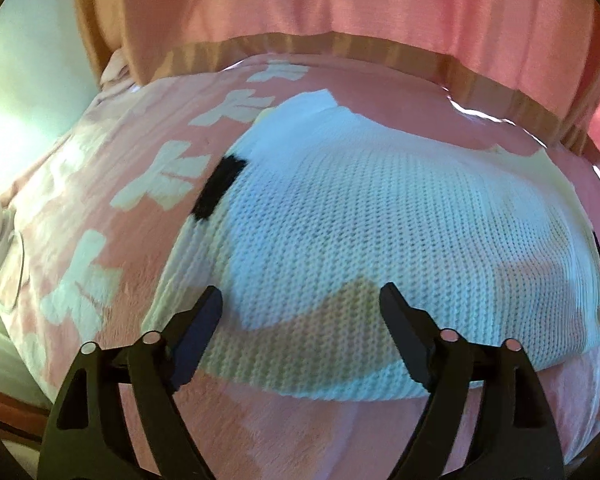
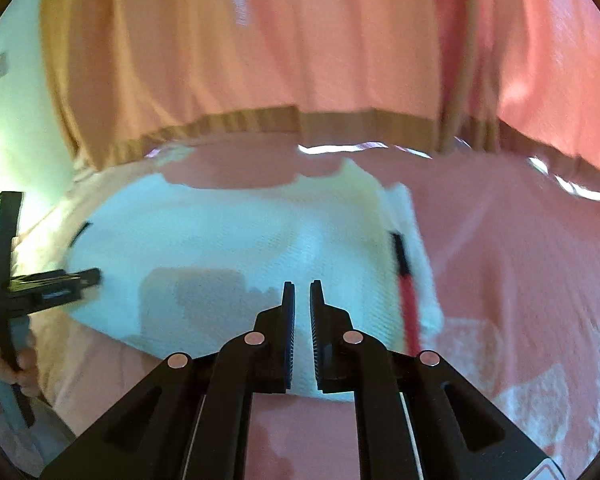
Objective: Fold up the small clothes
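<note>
My left gripper (image 1: 300, 304) spread wide over knit (image 1: 380, 208), flat on blanket (image 1: 80, 208). Right gripper (image 2: 302, 292) nearly closed, gripping nothing. Pinch near hem both corners, lift evenly, fold away.

White knit garment (image 1: 380, 216), apparently folded

Here's the bed (image 1: 112, 216), spread with a pink blanket (image 1: 340, 432) that carries a run of pale cross-shaped patterns down one side. Flat on that blanket lies a white knitted garment (image 1: 340, 216), a black patch at one edge and a red-and-black strip along the other.
</note>
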`<state>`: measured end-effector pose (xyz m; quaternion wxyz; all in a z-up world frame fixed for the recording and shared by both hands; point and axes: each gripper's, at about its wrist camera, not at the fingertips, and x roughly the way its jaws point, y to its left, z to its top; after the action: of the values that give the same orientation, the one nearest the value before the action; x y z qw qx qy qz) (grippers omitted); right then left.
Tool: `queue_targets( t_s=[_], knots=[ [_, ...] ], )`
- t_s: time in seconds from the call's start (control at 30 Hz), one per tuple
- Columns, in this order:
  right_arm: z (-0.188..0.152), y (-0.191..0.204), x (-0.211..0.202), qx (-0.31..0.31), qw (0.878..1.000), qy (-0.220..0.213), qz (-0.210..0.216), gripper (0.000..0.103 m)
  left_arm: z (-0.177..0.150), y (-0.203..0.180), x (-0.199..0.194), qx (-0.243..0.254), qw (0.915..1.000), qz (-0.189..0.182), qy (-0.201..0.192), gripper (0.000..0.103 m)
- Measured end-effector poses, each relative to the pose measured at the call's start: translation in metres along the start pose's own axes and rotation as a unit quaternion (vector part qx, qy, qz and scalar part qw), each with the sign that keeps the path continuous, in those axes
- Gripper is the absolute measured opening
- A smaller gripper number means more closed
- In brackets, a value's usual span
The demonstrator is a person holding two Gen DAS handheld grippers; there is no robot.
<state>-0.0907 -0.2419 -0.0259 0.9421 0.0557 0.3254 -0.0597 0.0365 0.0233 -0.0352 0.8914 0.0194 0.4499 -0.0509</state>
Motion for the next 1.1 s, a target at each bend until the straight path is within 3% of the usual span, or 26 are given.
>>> queue_targets(
  t_s=[0.1, 0.37, 0.43, 0.5, 0.7, 0.77, 0.83, 0.9, 0.97, 1.03, 1.1],
  knots=[
    [0.003, 0.018, 0.005, -0.022, 1.0, -0.001, 0.022, 0.011, -0.003, 0.005, 0.002, -0.018, 0.9998, 0.0, 0.004, 0.08],
    [0.006, 0.056, 0.034, -0.038, 0.998, 0.012, 0.057, 0.013, -0.004, -0.002, 0.008, 0.0, 0.9999, 0.014, 0.005, 0.081],
    [0.001, 0.061, 0.056, -0.051, 0.997, 0.043, 0.046, 0.021, -0.004, -0.002, 0.009, 0.005, 0.9998, 0.017, 0.005, 0.081],
    [-0.011, 0.063, 0.082, -0.058, 0.993, 0.096, 0.037, 0.021, -0.004, -0.002, 0.01, 0.006, 0.9999, 0.015, 0.005, 0.082],
    [-0.003, 0.082, 0.052, -0.075, 0.995, 0.029, 0.065, 0.026, -0.004, 0.001, 0.009, 0.007, 0.9999, 0.008, 0.006, 0.082],
    [-0.008, 0.09, 0.066, -0.1, 0.992, 0.057, 0.053, 0.028, -0.006, 0.003, 0.008, 0.006, 0.9999, 0.008, 0.004, 0.082],
    [-0.017, 0.092, 0.079, -0.099, 0.991, 0.078, 0.046, 0.03, -0.005, 0.012, 0.0, -0.019, 0.9998, -0.001, -0.004, 0.082],
    [-0.012, 0.094, 0.07, -0.089, 0.992, 0.063, 0.057, 0.03, -0.002, 0.027, -0.009, -0.054, 0.9983, -0.017, -0.012, 0.082],
    [-0.004, 0.097, 0.059, -0.088, 0.993, 0.034, 0.071, 0.03, 0.001, 0.048, -0.012, -0.103, 0.9943, -0.025, -0.014, 0.088],
    [0.0, 0.101, 0.054, -0.091, 0.993, 0.014, 0.073, 0.03, -0.001, 0.074, -0.006, -0.174, 0.9843, -0.033, -0.007, 0.09],
    [0.0, 0.103, 0.062, -0.086, 0.993, 0.022, 0.073, 0.03, -0.004, 0.092, 0.01, -0.228, 0.9717, -0.056, 0.026, 0.09]
  ],
)
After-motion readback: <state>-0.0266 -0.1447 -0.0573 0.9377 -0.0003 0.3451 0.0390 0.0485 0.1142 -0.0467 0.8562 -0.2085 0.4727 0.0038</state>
